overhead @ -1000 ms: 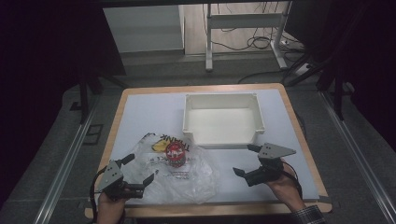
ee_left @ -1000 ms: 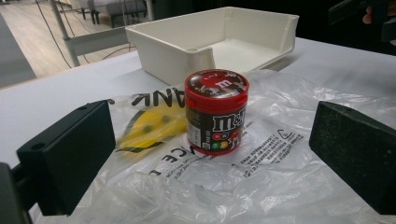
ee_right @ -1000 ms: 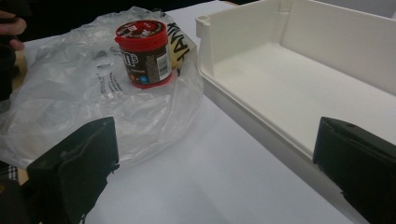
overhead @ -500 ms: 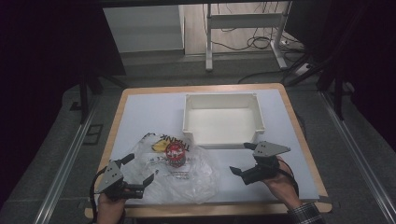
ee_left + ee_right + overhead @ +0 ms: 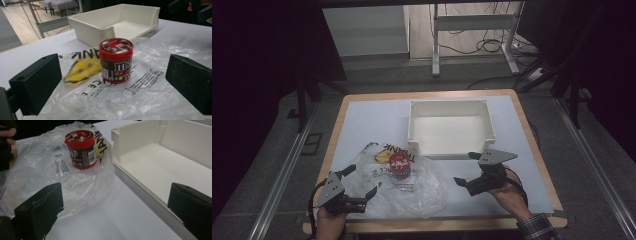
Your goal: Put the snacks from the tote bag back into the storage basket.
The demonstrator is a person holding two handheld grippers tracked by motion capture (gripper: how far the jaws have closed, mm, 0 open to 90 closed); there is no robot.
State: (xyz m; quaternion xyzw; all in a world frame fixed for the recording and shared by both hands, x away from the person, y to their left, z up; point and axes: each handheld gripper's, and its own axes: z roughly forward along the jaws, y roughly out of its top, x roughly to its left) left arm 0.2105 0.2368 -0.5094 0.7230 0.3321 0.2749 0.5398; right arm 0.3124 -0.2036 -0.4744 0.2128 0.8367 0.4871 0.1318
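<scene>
A red-lidded M&M's jar (image 5: pixel 400 166) stands upright on a crumpled clear plastic bag (image 5: pixel 412 192) at the table's front left. My left gripper (image 5: pixel 362 181) is open at the bag's left edge and points at the jar (image 5: pixel 115 60), which stands a short way ahead between its wide-apart jaws. My right gripper (image 5: pixel 465 168) is open to the right of the bag, just in front of the white bin (image 5: pixel 451 145). In the right gripper view the jar (image 5: pixel 81 148) is ahead to the left and the bin (image 5: pixel 162 167) to the right.
A yellow packet (image 5: pixel 80 70) lies under the bag's printed film, behind and left of the jar. The white bin (image 5: pixel 117 22) holds nothing and sits at the table's middle back. Bare white tabletop (image 5: pixel 362 120) lies left of the bin.
My right gripper has shifted a little to the left, toward the bag and jar. The left gripper, jar and bag have stayed put.
</scene>
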